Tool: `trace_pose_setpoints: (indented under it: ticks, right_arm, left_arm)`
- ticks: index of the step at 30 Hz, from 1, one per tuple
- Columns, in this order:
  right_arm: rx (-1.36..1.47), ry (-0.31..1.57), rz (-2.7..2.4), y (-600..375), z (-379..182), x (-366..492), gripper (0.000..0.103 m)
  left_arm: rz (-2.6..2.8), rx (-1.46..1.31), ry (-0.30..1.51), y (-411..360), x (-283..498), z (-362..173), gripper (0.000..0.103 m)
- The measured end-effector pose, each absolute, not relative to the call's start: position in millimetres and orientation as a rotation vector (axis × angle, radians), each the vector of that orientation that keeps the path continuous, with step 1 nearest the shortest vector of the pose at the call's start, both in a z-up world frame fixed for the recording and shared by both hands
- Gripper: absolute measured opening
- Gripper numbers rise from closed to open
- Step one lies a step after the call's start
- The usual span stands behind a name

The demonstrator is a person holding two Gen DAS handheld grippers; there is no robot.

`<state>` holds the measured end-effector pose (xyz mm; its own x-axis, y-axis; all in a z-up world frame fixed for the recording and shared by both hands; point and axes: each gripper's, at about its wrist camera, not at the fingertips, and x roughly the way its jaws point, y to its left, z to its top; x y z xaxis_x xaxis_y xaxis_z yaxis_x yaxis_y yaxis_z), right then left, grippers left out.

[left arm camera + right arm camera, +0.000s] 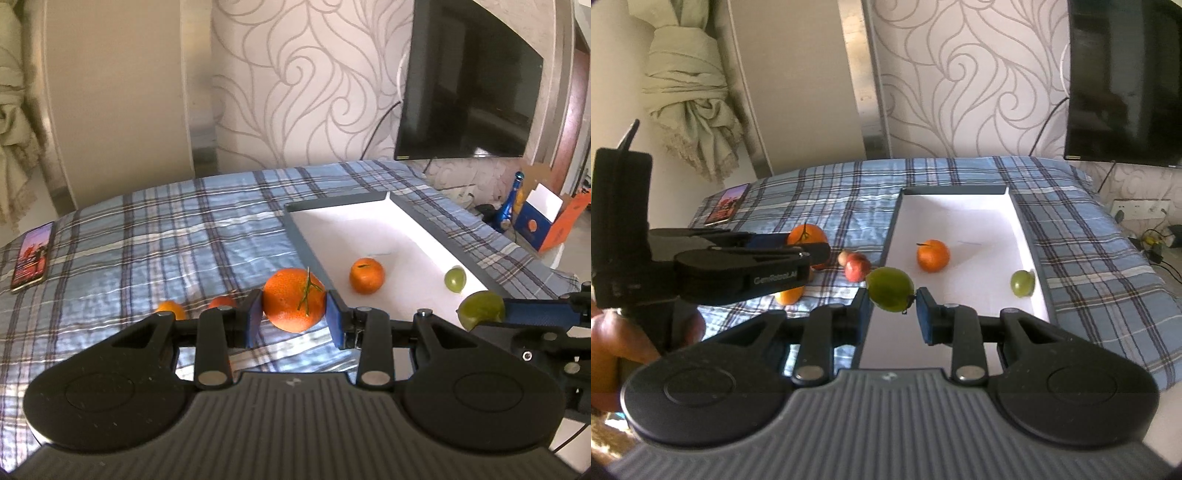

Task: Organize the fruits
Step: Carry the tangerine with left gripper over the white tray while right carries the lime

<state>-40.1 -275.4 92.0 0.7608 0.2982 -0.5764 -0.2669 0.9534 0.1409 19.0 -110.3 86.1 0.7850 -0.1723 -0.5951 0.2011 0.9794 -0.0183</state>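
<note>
My left gripper (294,314) is shut on a large orange mandarin (293,304) with a green stem, held just above the plaid cloth beside the tray's left rim. My right gripper (892,306) is shut on a green fruit (891,290) over the near end of the white tray (955,190). Inside the tray lie a smaller mandarin (933,255) and another green fruit (1022,283). The left wrist view shows the same tray (306,251), its mandarin (366,276), its green fruit (455,279), and the held green fruit (480,309) at the right.
Loose on the cloth left of the tray are a red fruit (857,267), a small pale fruit (844,256) and an orange one (790,295). A phone (33,254) lies at the far left. A television (469,85) hangs behind. A hand (613,350) grips the left handle.
</note>
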Motion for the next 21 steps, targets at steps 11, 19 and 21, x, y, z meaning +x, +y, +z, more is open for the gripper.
trace_pose_setpoints:
  ticks: [11,19,21]
  right_arm:
    - [0.068,0.647,0.241,-293,91,-40,0.031]
    - [0.085,0.662,0.196,-308,85,-37,0.031]
    - [0.088,0.665,0.186,-310,84,-37,0.031]
  left_arm:
    - [-0.280,0.061,0.643,-144,38,84,0.042]
    - [-0.318,0.065,0.675,-166,55,73,0.042]
    - [-0.328,0.066,0.683,-172,59,70,0.042]
